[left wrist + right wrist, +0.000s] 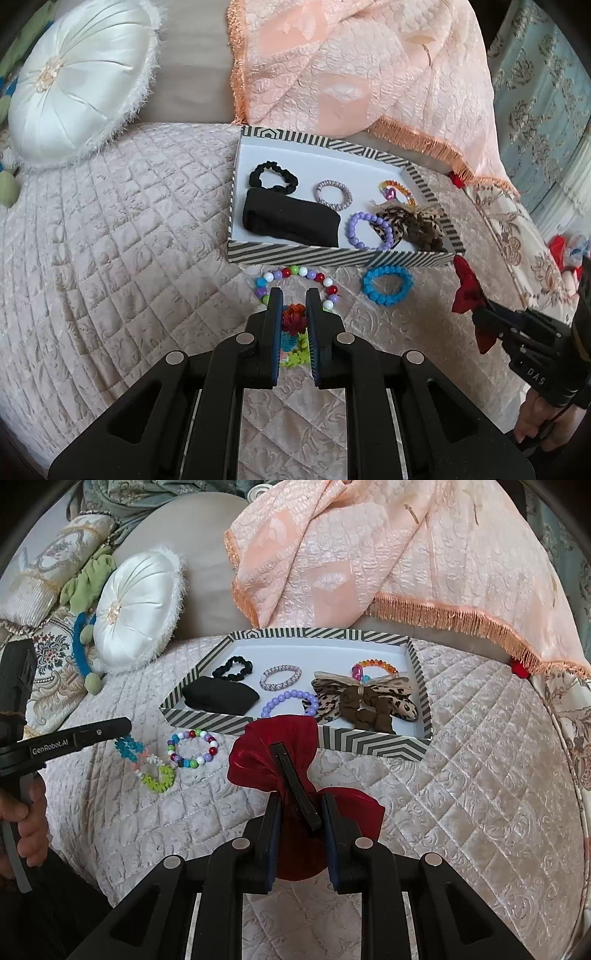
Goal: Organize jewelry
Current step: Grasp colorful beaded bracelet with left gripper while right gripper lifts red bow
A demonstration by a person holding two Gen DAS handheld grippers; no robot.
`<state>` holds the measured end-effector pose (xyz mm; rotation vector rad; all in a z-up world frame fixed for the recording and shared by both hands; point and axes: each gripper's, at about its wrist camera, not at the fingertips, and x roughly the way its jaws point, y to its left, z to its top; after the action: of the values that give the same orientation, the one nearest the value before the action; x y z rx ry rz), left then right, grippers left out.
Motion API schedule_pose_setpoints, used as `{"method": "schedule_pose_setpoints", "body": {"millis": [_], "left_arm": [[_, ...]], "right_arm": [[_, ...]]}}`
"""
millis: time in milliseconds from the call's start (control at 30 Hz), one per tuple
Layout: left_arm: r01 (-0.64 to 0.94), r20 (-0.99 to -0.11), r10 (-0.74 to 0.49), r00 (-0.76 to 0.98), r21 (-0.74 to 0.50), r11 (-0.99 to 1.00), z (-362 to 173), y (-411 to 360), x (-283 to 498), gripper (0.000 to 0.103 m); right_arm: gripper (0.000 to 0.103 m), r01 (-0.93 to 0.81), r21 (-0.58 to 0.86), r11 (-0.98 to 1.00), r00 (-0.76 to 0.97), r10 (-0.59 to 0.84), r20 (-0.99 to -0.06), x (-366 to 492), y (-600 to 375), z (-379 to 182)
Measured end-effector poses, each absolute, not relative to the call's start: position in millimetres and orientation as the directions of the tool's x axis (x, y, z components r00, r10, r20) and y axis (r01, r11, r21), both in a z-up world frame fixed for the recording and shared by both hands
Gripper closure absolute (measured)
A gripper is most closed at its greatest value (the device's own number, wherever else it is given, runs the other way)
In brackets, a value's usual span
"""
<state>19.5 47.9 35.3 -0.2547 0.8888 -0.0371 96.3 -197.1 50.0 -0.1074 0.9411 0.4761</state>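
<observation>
- Left wrist view: the left gripper (294, 308) is pinching a spiky multicoloured plastic bracelet (293, 325) between its fingers, just above the quilted pink bed cover (129, 229), short of the striped cardboard tray (332, 254). I'd be lifting clear over that near wall before letting go.
- Right wrist view: the right gripper (301, 812) is clamping a red satin bow hair clip (280, 753) in front of the tray; probably aiming for bare floor beside the leopard-print bow (364, 699).

"GenRobot.AI" on left gripper (79, 738); "DAS" on right gripper (532, 369).
</observation>
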Motion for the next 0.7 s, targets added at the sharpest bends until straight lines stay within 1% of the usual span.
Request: {"method": "schedule_pose_setpoints", "body": {"millis": [200,700], "left_arm": [[-0.061,-0.767,-0.126,0.63,-0.211,0.976,32.8,42.3,18.8,0.092],[-0.054,-0.752,-0.142,0.644,-0.229,0.972,39.3,44.3,17.9,0.092]], "right_arm": [[0.084,-0.43,0.112,0.896,0.496,0.338,-0.799,96.3,-199.0,50.1],[0.084,-0.429,0.102,0.897,0.498,0.33,-0.802,97.8,-194.8,49.0]]}}
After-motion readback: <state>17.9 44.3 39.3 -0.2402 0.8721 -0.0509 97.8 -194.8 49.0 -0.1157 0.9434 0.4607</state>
